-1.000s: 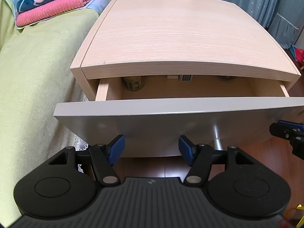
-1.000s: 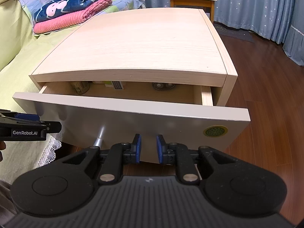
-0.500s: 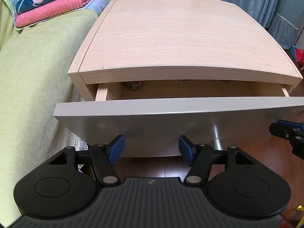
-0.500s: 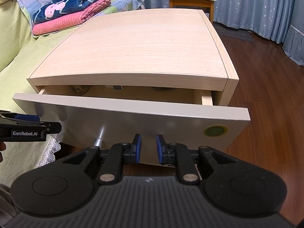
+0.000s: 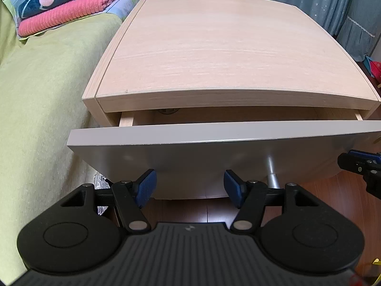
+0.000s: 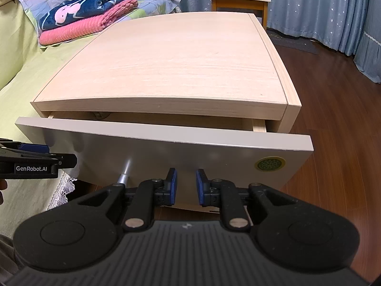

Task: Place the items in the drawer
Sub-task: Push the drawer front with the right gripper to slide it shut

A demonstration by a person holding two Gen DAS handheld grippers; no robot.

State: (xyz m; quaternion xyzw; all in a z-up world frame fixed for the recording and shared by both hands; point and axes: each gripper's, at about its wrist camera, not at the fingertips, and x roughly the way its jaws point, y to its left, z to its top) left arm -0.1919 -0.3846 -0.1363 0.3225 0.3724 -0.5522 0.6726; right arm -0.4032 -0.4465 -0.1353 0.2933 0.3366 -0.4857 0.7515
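The nightstand's grey drawer front (image 5: 214, 152) stands only a narrow slot out from the light wood cabinet (image 5: 226, 47). A metal handle (image 5: 271, 166) sticks out of the front. Through the slot only the edge of a round item (image 5: 167, 111) shows; the rest of the drawer's inside is hidden. My left gripper (image 5: 190, 186) is open, its blue pads right at the drawer front's lower edge, holding nothing. My right gripper (image 6: 186, 186) is low against the same drawer front (image 6: 166, 152), right of the handle (image 6: 125, 169), with a narrow empty gap between its pads.
A bed with a green cover (image 5: 35, 95) runs along the cabinet's left side, folded pink and blue blankets (image 5: 66, 4) lying on it. A wooden chair (image 6: 238, 0) and blue curtains (image 6: 321, 7) stand behind. Dark wood floor (image 6: 333, 119) lies to the right.
The drawer has slid inward, from well open to a narrow slot, and the items inside have gone out of sight under the top. Both grippers moved forward with the drawer front.
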